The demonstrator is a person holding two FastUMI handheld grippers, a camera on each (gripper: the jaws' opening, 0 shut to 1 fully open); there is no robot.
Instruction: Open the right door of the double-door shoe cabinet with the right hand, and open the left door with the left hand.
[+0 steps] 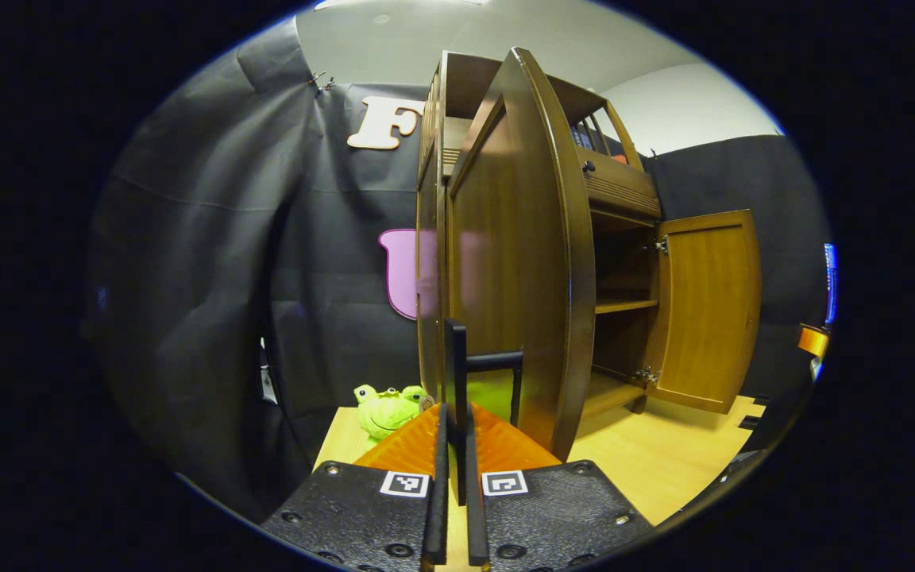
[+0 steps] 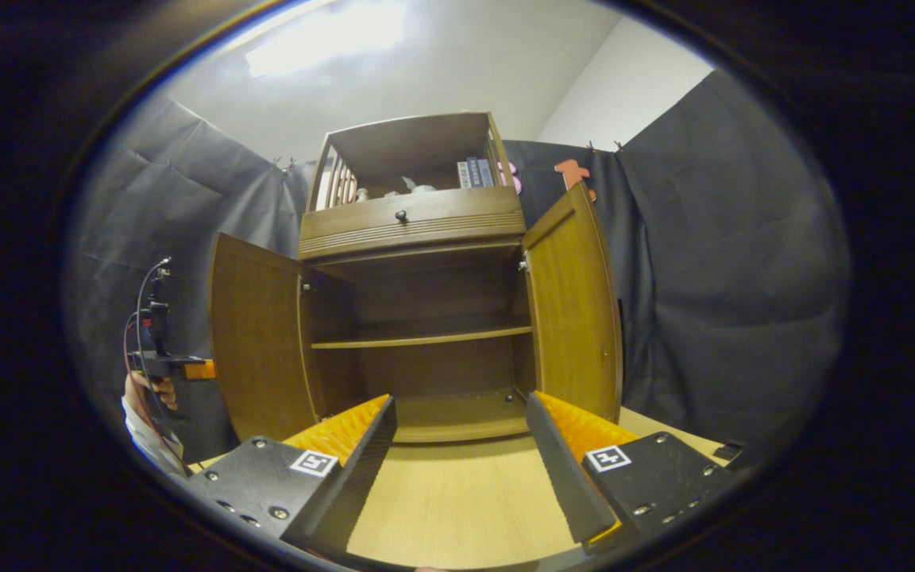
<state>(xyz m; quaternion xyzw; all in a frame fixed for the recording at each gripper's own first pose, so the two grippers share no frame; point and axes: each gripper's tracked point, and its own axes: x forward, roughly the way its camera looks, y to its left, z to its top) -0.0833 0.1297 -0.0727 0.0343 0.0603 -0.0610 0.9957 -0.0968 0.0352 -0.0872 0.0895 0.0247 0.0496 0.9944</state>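
Observation:
The brown wooden shoe cabinet (image 2: 414, 226) stands on a light wooden floor board with both doors swung out. In the right gripper view the left door (image 2: 259, 342) and right door (image 2: 577, 310) flank bare shelves, and my right gripper (image 2: 461, 401) hangs open in front of them, holding nothing. In the left gripper view the left door (image 1: 521, 262) is seen nearly edge-on, close up. My left gripper (image 1: 456, 409) is shut on its black handle (image 1: 456, 357). The right door (image 1: 704, 310) stands open farther back.
A green frog plush toy (image 1: 386, 409) lies on the board beside the cabinet's left side. A drawer with a knob (image 2: 402, 216) and books (image 2: 473, 172) sit above the doors. A hand (image 2: 157, 391) holds the left gripper (image 2: 160, 361) at the far left. Black cloth walls surround the booth.

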